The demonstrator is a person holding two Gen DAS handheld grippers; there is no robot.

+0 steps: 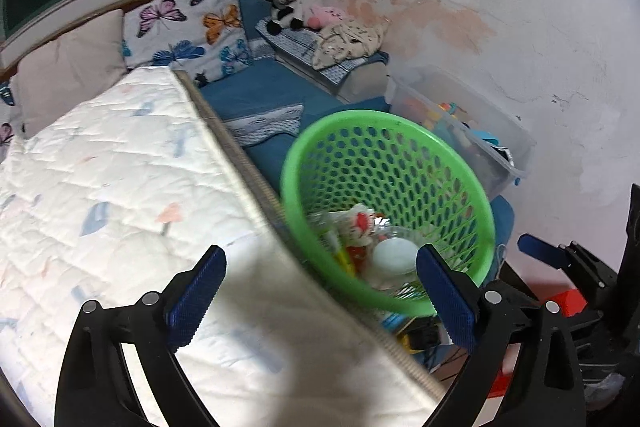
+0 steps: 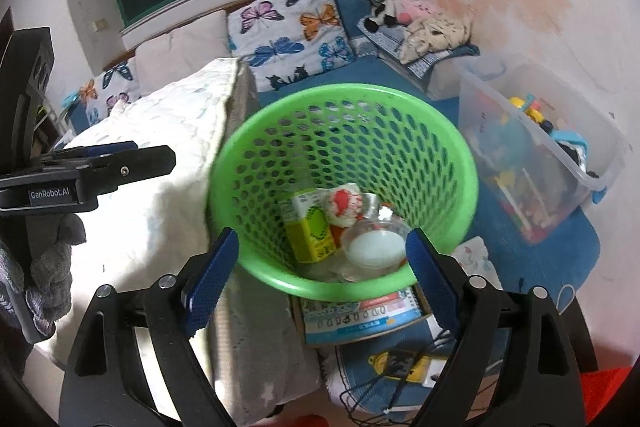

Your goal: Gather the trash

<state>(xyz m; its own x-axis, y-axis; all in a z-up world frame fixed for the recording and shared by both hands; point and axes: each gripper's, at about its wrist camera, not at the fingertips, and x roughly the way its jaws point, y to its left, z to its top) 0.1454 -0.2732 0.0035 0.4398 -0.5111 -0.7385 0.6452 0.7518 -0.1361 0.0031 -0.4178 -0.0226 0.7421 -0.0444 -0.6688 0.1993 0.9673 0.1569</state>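
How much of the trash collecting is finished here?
Done: the green basket already holds a yellow carton, a crumpled wrapper and a clear cup. In hand: nothing; left gripper and right gripper are open. Left: no loose trash visible.

The green basket's [image 2: 344, 131] near rim hid the lowest trash; toys in the clear storage bin [image 2: 560, 163] were blurred; the booklet [image 2: 360, 315] sat partly covered.

Right gripper [image 2: 322, 253] open, empty; green basket [image 2: 344, 99] holds trash.
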